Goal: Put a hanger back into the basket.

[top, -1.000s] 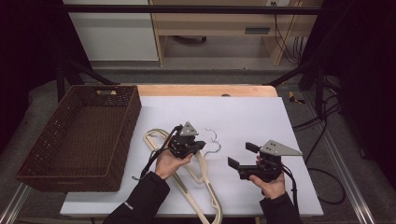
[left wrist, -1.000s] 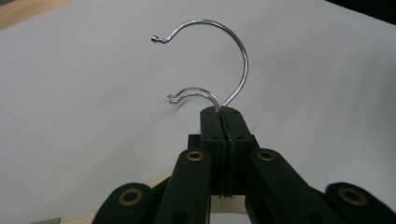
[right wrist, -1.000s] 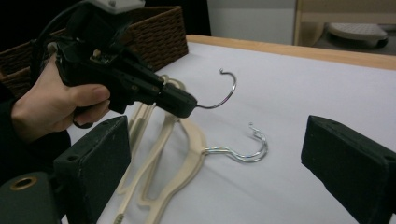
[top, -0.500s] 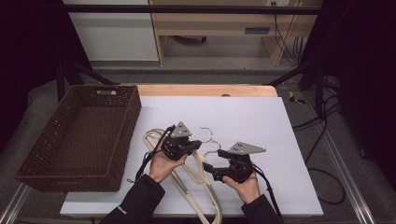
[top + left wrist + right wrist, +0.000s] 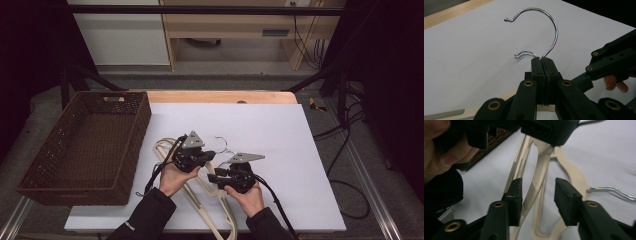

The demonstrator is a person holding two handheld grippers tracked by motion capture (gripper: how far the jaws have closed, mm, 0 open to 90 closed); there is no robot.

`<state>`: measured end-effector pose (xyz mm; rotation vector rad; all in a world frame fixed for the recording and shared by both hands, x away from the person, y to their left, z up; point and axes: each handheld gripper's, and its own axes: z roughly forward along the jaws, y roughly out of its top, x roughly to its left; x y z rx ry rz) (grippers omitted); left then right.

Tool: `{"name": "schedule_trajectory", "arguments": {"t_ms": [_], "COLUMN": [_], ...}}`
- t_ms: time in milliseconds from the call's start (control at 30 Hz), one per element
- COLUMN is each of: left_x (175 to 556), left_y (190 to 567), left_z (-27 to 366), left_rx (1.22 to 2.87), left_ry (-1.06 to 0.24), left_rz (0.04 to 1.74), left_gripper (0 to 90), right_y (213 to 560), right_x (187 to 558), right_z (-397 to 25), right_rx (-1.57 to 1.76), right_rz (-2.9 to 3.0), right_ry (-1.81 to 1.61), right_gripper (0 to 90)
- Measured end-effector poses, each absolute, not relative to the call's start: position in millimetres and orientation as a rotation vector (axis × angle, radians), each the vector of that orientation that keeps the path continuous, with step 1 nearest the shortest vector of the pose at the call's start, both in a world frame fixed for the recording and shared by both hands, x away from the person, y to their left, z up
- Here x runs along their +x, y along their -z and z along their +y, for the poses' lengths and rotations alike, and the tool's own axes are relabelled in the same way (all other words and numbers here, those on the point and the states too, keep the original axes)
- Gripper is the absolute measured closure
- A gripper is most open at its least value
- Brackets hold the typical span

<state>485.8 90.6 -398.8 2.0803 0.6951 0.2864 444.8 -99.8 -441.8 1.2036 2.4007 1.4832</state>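
Right hand-held gripper [image 5: 216,178]: nearest the person; 1 s ago it sat well right of the hangers, now it's moved in left, just beside the other gripper. Jaws apart, straddling a cream arm of the upper hanger [image 5: 537,182], not yet pinching.
Left hand-held gripper [image 5: 207,155]: hardly moved vs 1 s ago. Jaws clamped tight on the upper hanger's neck, right at the base of its chrome hook [image 5: 549,32], lifting that end off the table.
Hangers: two cream plastic ones, stacked/overlapping at the front edge of the table [image 5: 280,130], w/ arms running toward the person. Lower hanger [image 5: 571,177] lies flat; its hook [image 5: 525,53] pokes out just beyond the left jaws.
Change, meaning: second grip is coming onto the same hanger, so prob. a two-handed lift to peel the top one off the bottom one. Right grip not made yet.
Risk: arms look tangled, so the lower one may drag along.
Basket [image 5: 85,145]: brown wicker, far left of the hangers, nothing inside; likely drop spot.
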Motion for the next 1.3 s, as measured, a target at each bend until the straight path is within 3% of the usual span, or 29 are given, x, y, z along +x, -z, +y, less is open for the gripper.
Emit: {"name": "schedule_trajectory", "arguments": {"t_ms": [133,167,500,733,800,833,867,933,1067,1100,1167,1300], "left_x": [485.4,485.1,480.5,475.9,474.4,472.4,470.4,466.1,458.3,456.1,451.2,442.3], "left_y": [398.6,398.8,392.8,382.7,378.5,374.5,371.2,363.8,353.4,351.5,349.0,345.7], "left_z": [91.5,91.4,97.3,113.8,118.6,123.0,126.8,136.9,155.4,160.2,169.9,187.6], "left_rx": [2.077,2.075,2.062,2.028,2.019,2.014,2.006,1.995,1.968,1.964,1.949,1.937], "left_ry": [-0.287,-0.283,-0.297,-0.294,-0.306,-0.319,-0.337,-0.355,-0.392,-0.393,-0.399,-0.405], "left_rz": [0.695,0.699,0.696,0.693,0.694,0.691,0.691,0.69,0.686,0.683,0.677,0.677], "left_gripper": [88.6,88.6,87.9,75.4,66.5,66.5,57.5,54.2,37.6,29.5,26.7,11.5], "right_y": [443.0,442.8,442.4,440.3,439.5,439.5,438.6,438.5,436.0,432.6,430.2,416.6], "right_x": [446.1,447.5,449.7,449.0,448.6,448.6,448.1,447.7,444.3,442.6,441.6,438.7], "right_z": [-98.6,-98.1,-98.7,-98.9,-98.9,-98.9,-98.5,-98.5,-97.8,-98.7,-99.2,-103.2], "right_rx": [1.232,1.236,1.348,1.399,1.443,1.443,1.466,1.463,1.436,1.423,1.407,1.305], "right_rz": [2.416,2.425,2.425,2.411,2.411,2.411,2.414,2.419,2.405,2.413,2.412,2.416], "right_ry": [-1.518,-1.544,-1.623,-1.699,-1.729,-1.729,-1.747,-1.76,-1.783,-1.797,-1.81,-1.805], "right_gripper": [69.0,74.1,80.3,83.9,85.4,85.4,86.5,86.6,86.8,86.9,86.9,86.9]}}
